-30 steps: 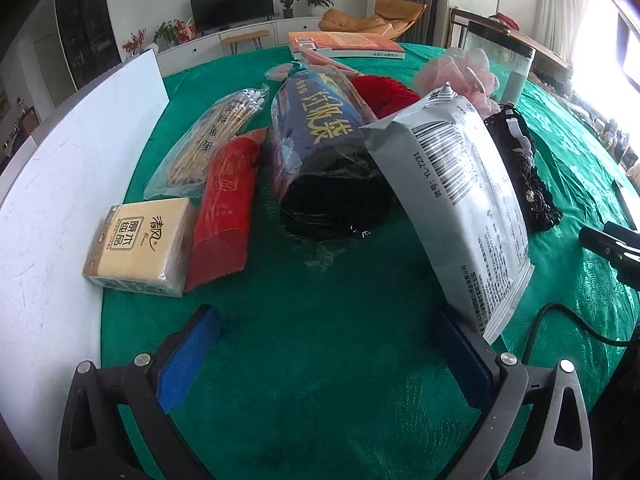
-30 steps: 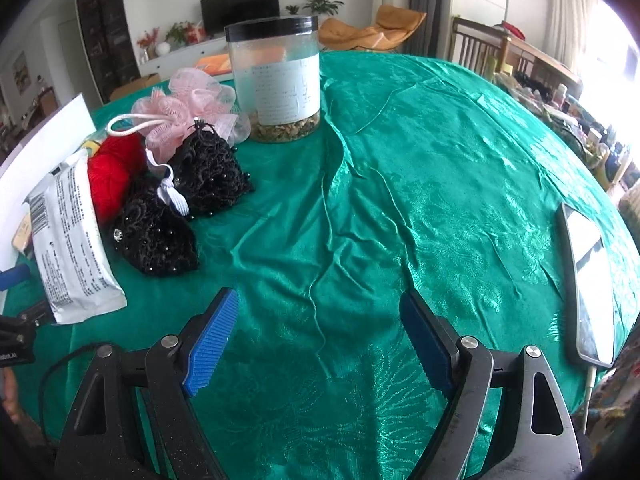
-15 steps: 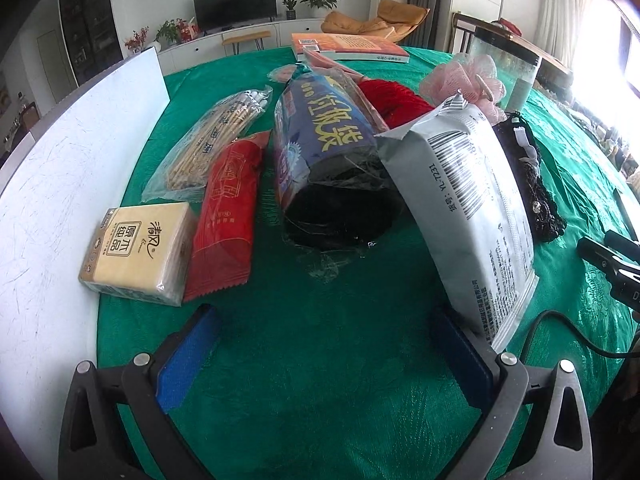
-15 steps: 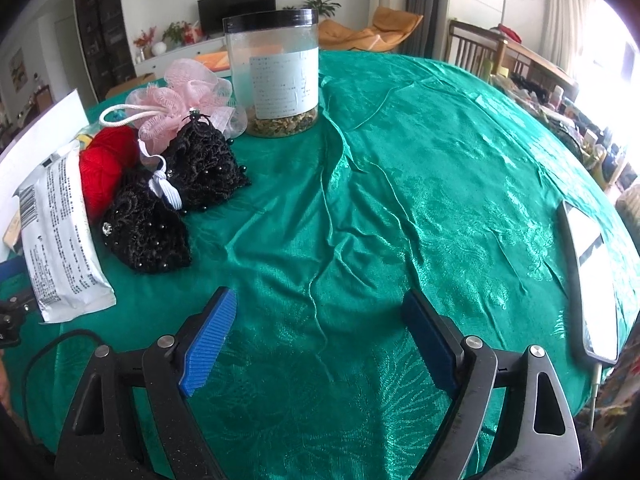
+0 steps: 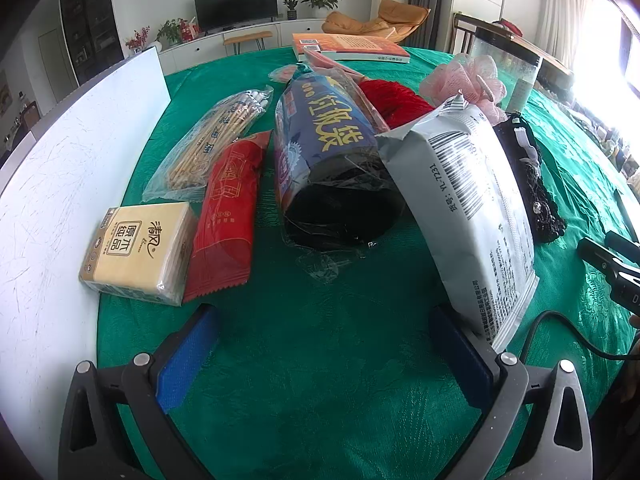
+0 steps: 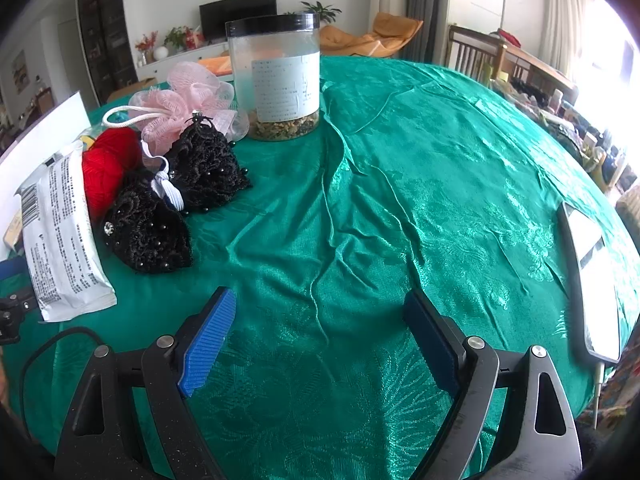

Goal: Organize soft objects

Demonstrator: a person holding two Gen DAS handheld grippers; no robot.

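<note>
Two black lace pouches [image 6: 176, 200], one red yarn ball [image 6: 106, 168], one pink pouf [image 6: 184, 100], both tongs [image 5: 324, 348] [image 6: 320, 332] spread, empty.

The left gripper [image 5: 324, 352] has moved forward toward the row of packs, so the tissue pack [image 5: 138, 254], the red packet [image 5: 228, 216] and the blue bag [image 5: 328, 160] now look nearer and lower in its view than one second ago. The grey pouch [image 5: 476, 216] now stands closer to its right finger [image 5: 460, 350].

The right gripper [image 6: 316, 336] has also come a little forward: the black lace pouches [image 6: 176, 200] and the jar [image 6: 276, 80] appear slightly larger. Both grippers' jaws have the same wide gap as before.
</note>
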